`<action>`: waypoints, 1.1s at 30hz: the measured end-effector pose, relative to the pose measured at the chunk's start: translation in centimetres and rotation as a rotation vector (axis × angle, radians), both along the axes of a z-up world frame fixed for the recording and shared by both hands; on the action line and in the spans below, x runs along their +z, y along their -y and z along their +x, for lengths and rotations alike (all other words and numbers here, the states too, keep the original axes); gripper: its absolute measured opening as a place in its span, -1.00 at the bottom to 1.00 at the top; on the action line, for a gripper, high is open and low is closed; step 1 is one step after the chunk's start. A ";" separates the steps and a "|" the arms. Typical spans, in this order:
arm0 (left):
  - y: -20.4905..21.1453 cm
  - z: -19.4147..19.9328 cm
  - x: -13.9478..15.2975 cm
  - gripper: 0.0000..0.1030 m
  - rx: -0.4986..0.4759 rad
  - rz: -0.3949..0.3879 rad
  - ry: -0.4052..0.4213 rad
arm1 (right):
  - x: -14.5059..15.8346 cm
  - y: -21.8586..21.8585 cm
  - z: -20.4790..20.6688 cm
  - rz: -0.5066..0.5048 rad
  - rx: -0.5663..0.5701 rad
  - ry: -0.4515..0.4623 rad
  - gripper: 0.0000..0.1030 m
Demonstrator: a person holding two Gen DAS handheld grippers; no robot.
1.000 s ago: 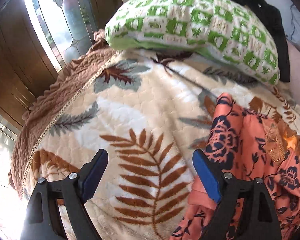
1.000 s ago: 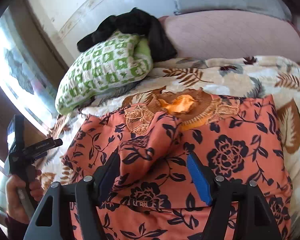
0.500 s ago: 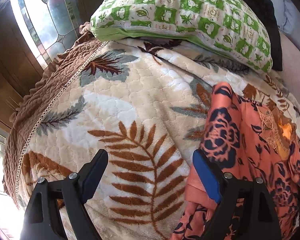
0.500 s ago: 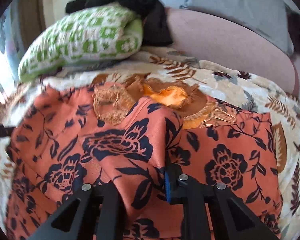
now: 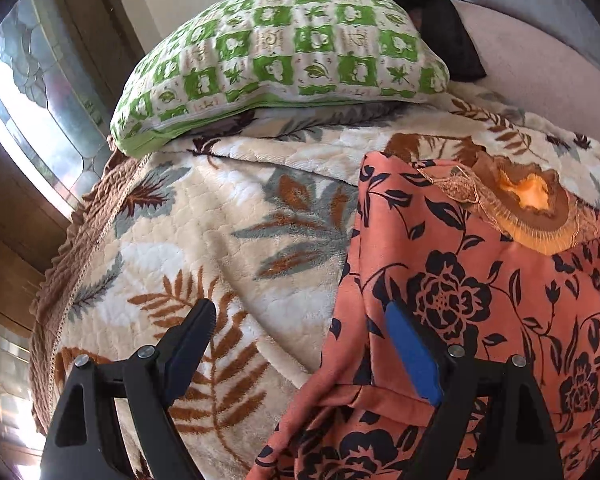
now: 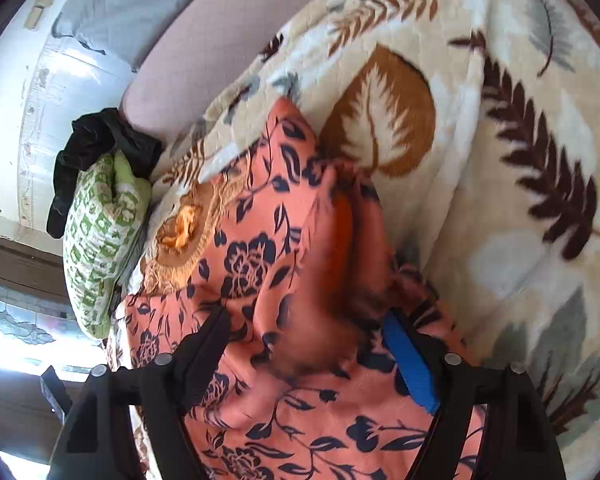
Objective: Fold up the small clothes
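On the leaf-print blanket (image 5: 204, 216) the orange floral garment (image 5: 480, 300) lies at three o'clock of my spread left gripper (image 5: 300, 340). My right gripper (image 6: 306, 344), jaws just reopened, straddles a loose fold; I should flatten it before creasing.

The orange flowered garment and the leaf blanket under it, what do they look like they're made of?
The orange flowered garment looks like thin, smooth woven cloth, perhaps a synthetic: it drapes in soft folds, with gold embroidery at the neckline. The leaf blanket looks like thick plush fleece, matte and fuzzy, with a quilted dimpled surface.
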State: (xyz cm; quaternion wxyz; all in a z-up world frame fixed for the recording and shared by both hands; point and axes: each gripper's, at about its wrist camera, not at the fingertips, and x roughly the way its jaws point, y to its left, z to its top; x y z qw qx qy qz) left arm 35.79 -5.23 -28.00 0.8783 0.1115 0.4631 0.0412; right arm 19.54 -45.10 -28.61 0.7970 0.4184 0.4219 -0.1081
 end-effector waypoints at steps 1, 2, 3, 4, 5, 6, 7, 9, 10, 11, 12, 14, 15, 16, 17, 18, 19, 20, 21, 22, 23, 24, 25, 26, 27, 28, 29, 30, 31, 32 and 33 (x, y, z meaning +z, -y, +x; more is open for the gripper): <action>0.4 0.0 -0.4 0.69 -0.007 0.035 0.003 | 0.3 0.3 -0.1 -0.019 -0.013 0.011 0.60; 0.7 0.0 -0.7 0.69 -0.011 0.058 0.002 | 0.2 0.6 -0.1 -0.014 -0.016 0.019 0.60; 0.8 0.0 -1.0 0.69 -0.014 0.069 0.000 | -0.2 0.9 0.2 0.012 -0.007 0.021 0.59; 0.8 0.1 -1.3 0.69 -0.016 0.071 -0.003 | -0.9 1.1 0.6 0.046 0.008 0.018 0.47; 0.8 0.2 -1.5 0.69 -0.019 0.070 -0.005 | -1.5 1.4 1.0 0.063 0.009 0.008 0.30; 0.8 0.1 -1.5 0.67 -0.019 0.068 0.000 | -1.8 1.7 1.1 0.038 -0.009 -0.014 -0.15; 0.7 0.1 -1.5 0.63 -0.020 0.062 0.010 | -1.6 1.8 1.1 -0.011 -0.012 -0.033 -0.56; 0.6 -0.1 -1.2 0.28 -0.020 0.046 0.027 | -0.3 1.6 0.4 -0.083 -0.017 -0.002 -0.80; 0.7 -0.2 -1.0 0.21 -0.012 0.044 0.034 | 0.8 1.3 0.2 -0.113 -0.014 0.043 -0.87; 0.6 -0.2 -0.9 0.13 -0.004 0.043 0.039 | 2.2 1.1 0.0 -0.153 0.001 0.100 -0.87; 0.5 -0.3 -0.8 0.07 0.004 0.043 0.043 | 3.7 0.5 0.0 -0.180 0.020 0.166 -0.87; 0.2 -0.4 -0.4 -0.05 0.023 0.038 0.055 | 6.5 -0.5 0.1 -0.172 0.069 0.381 -0.87; -0.1 -0.4 -0.1 -0.10 0.036 0.034 0.067 | 8.0 -1.1 -0.3 -0.188 0.085 0.490 -0.87; -0.6 -0.5 0.3 -0.13 0.053 0.033 0.085 | 9.2 -1.7 -0.4 -0.220 0.095 0.569 -0.87; -1.1 -0.5 0.7 -0.18 0.074 0.041 0.107 | 9.8 -2.2 0.0 -0.235 0.100 0.628 -0.87; -1.6 -0.6 1.0 -0.18 0.097 0.054 0.127 | 9.7 -2.2 0.2 -0.226 0.097 0.671 -0.87; -2.1 -0.6 1.2 -0.18 0.121 0.067 0.143 | 8.9 -1.9 0.8 -0.220 0.085 0.666 -0.87; -2.6 -0.5 1.3 -0.18 0.141 0.074 0.149 | 7.2 -1.3 1.9 -0.231 0.066 0.590 -0.86; -3.0 -0.3 1.2 -0.18 0.156 0.076 0.144 | 5.0 -0.5 3.5 -0.233 0.059 0.465 -0.80; -3.3 -0.1 1.0 -0.18 0.162 0.071 0.129 | 2.0 0.8 4.7 -0.196 0.051 0.304 -0.80; -3.6 0.1 0.7 -0.18 0.166 0.058 0.108 | -1.4 2.1 5.5 -0.114 0.028 0.148 -0.80; -3.8 0.2 0.6 -0.18 0.172 0.036 0.093 | -4.0 3.2 5.8 -0.028 0.007 0.032 -0.84; -3.9 0.2 0.6 -0.18 0.179 0.015 0.087 | -4.9 4.3 5.1 0.049 -0.019 0.050 -0.84; -3.9 0.0 0.9 -0.18 0.182 0.005 0.093 | -4.4 5.1 4.3 0.070 -0.053 0.059 -0.82; -3.6 -0.2 1.1 -0.18 0.177 0.008 0.107 | -3.0 5.4 3.7 0.015 -0.085 0.029 -0.68; -3.1 -0.4 1.4 -0.18 0.164 0.019 0.123 | -1.4 5.5 3.0 -0.084 -0.113 0.015 -0.55; -2.7 -0.7 1.8 -0.17 0.148 0.027 0.141 | 0.3 5.4 2.1 -0.196 -0.140 0.028 -0.44; -2.2 -1.1 2.2 -0.12 0.130 0.026 0.158 | 1.5 5.3 1.3 -0.292 -0.163 0.048 -0.01; -1.8 -1.4 2.5 -0.07 0.112 0.017 0.173 | 2.4 5.1 0.7 -0.356 -0.181 0.061 0.50; -1.2 -1.8 2.8 0.04 0.092 0.005 0.186 | 3.2 4.9 0.2 -0.391 -0.197 0.086 0.54; -0.7 -2.1 3.1 0.14 0.068 -0.007 0.197 | 3.9 4.5 -0.2 -0.408 -0.208 0.130 0.54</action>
